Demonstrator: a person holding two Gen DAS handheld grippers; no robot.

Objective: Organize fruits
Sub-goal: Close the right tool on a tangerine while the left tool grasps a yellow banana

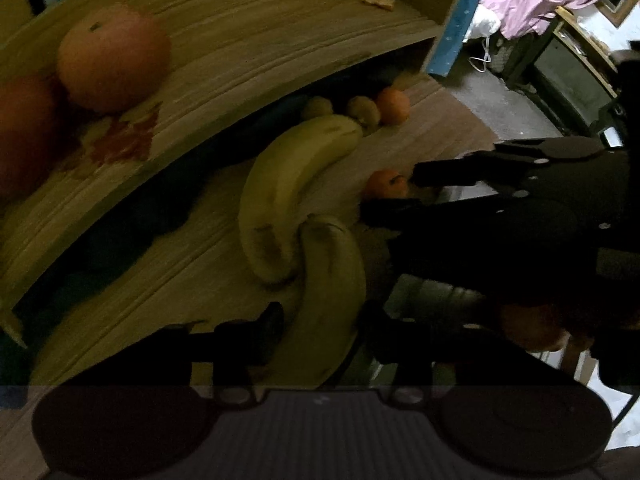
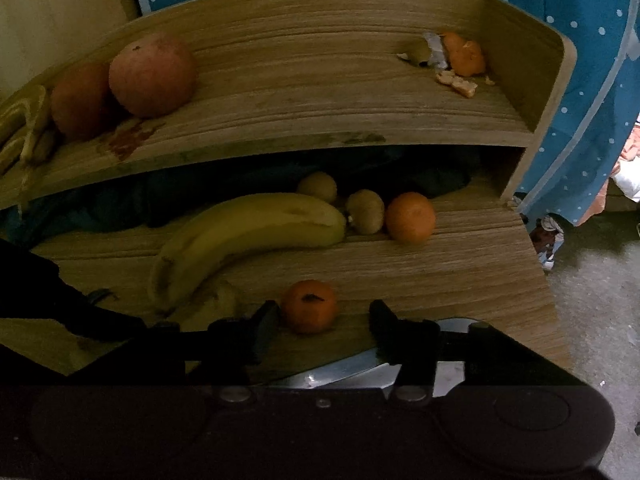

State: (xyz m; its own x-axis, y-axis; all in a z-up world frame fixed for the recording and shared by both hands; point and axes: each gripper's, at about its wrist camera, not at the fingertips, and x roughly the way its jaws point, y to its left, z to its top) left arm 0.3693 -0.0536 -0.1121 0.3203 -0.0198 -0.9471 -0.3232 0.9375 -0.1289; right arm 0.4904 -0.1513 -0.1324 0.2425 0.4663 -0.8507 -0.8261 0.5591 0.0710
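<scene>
Two claws are mine. My left gripper (image 1: 320, 328) stands with its fingers apart on either side of the near banana (image 1: 328, 300), which runs between them; in this dim light I cannot tell whether the pads touch the peel. My right gripper (image 2: 324, 320) is spread wide too, with a small tangerine (image 2: 310, 306) sitting on the lower shelf (image 2: 460, 280) just ahead of the gap, close to the left-side finger (image 2: 264, 328) and clear of the other.

Just beyond, a second banana (image 2: 240, 236) curves across the lower shelf, its lower end close to the near banana's tip. Past its far tip lie two kiwis (image 2: 364, 212) (one partly hidden behind the banana) and an orange (image 2: 410, 218) just beside them.

Farther up, on the upper shelf (image 2: 300, 92), two large reddish round fruits (image 2: 152, 74) sit touching at the left, and scraps of peel (image 2: 460, 60) lie in the right corner. Blue dotted cloth (image 2: 580, 100) hangs behind.
</scene>
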